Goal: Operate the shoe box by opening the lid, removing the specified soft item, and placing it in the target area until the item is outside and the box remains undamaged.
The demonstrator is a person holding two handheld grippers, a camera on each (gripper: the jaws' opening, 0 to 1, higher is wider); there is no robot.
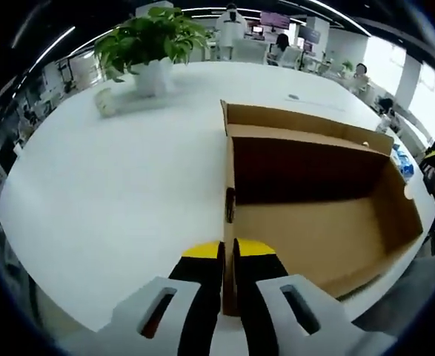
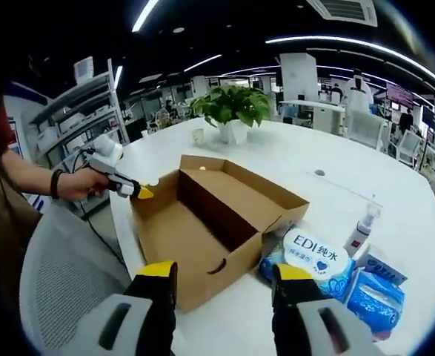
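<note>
An open brown cardboard shoe box point(image 1: 313, 222) lies on the white table point(image 1: 113, 193), and the part of its inside that I see is bare. My left gripper point(image 1: 228, 256) is shut on the box's near side wall, yellow tips on either side of the cardboard. The right gripper view shows the box point(image 2: 202, 222) from the other side, with a hand holding the left gripper point(image 2: 141, 191) at its far left wall. My right gripper point(image 2: 224, 273) hangs open above the box's near corner. A soft wipes pack point(image 2: 317, 256) marked EDI lies right of the box, touching it.
Blue soft packs point(image 2: 376, 300) and a small spray bottle point(image 2: 362, 230) lie right of the wipes. A potted plant point(image 2: 232, 107) stands at the table's far side, with a small cup point(image 2: 197, 136) beside it. A grey mesh chair point(image 2: 61, 274) is at the table's edge.
</note>
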